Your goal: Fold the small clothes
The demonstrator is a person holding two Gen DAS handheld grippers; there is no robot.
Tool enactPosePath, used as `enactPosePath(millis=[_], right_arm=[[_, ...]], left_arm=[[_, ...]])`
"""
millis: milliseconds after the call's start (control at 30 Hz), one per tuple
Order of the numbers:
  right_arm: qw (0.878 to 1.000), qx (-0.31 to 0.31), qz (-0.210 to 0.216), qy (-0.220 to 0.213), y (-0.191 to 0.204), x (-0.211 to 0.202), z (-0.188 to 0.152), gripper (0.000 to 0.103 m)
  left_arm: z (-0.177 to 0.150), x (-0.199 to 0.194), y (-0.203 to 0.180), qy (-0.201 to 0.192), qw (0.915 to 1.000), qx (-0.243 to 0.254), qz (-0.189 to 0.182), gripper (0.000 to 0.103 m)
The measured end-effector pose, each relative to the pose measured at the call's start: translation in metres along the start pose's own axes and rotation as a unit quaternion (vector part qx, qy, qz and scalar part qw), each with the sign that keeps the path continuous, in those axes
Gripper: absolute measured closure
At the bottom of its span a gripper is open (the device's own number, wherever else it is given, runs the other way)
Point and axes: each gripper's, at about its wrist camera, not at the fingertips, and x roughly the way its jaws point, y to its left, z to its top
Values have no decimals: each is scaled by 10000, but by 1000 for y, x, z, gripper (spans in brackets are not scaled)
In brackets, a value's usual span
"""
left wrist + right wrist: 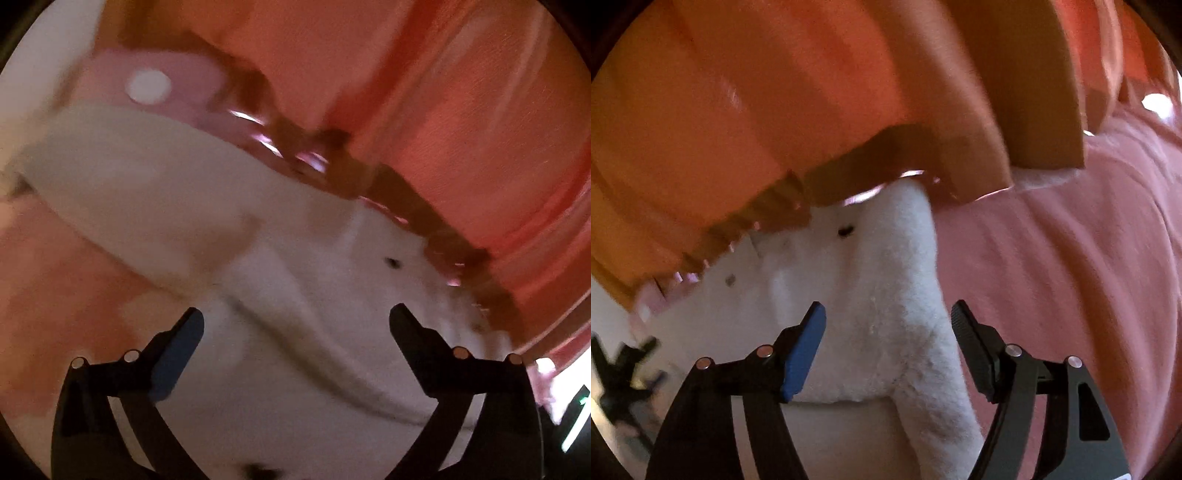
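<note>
A white fleecy garment (pixel 295 295) lies on a pink bed cover, blurred in the left wrist view. My left gripper (pixel 295 325) is open just above it, jaws wide apart with cloth below them. In the right wrist view the same white fleece (pixel 879 295) runs as a raised fold between my open right gripper (pixel 888 317) fingers; I cannot tell whether the pads touch it. A small dark spot (pixel 845 231) marks the fleece further ahead.
Orange pleated curtain (pixel 775 92) hangs across the top of both views, its hem just beyond the garment. The pink bed cover (pixel 1071 277) spreads to the right. A pink object with a white dot (pixel 155 85) sits at the far left. A dark stand (pixel 620 376) shows at the lower left.
</note>
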Motion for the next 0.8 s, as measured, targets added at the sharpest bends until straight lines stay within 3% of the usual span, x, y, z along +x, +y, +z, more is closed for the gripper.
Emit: enactPosePath(millis=[67, 100, 133, 200, 300, 333, 433, 533, 567, 633, 700, 733, 800], right_arm=[[9996, -175, -115, 210, 5, 17, -3, 43], [9994, -225, -176, 196, 7, 18, -3, 65], [9995, -234, -159, 168, 8, 16, 1, 90], [9997, -44, 156, -205, 5, -3, 12, 93], [9977, 23, 199, -652, -7, -26, 23, 99], [9978, 60, 79, -651, -13, -24, 22, 99], [9988, 407, -288, 30, -43, 14, 6, 98], [9981, 591, -150, -85, -43, 4, 15, 92], [9983, 505, -201, -224, -37, -3, 18, 89], [9985, 342, -217, -379, -24, -13, 20, 89], [9986, 328, 10, -421, -13, -19, 17, 89], [9986, 336, 188, -371, -6, -20, 13, 89], [9989, 216, 371, -173, 6, -19, 4, 89]], left_arm=[[0, 13, 13, 294, 9993, -212, -54, 9], [0, 18, 14, 360, 9990, -243, -68, 18], [-1, 21, 13, 357, 9992, -181, -41, 35], [0, 25, 3, 409, 9989, 135, -186, 64], [10, 16, 1, 146, 9984, 174, -525, 86], [13, 16, 1, 92, 9979, 150, -624, 88], [9, 24, 10, 168, 9982, 160, -552, 88], [1, 30, 19, 404, 9981, -119, -459, 85], [3, 26, 20, 378, 9977, -204, -518, 81], [9, 11, 13, 229, 9973, -284, -634, 49], [10, -7, 2, -23, 9966, -360, -747, 36], [8, -11, -4, -32, 9953, -332, -912, 36], [-5, -6, -22, 248, 9926, -192, -1176, 30]])
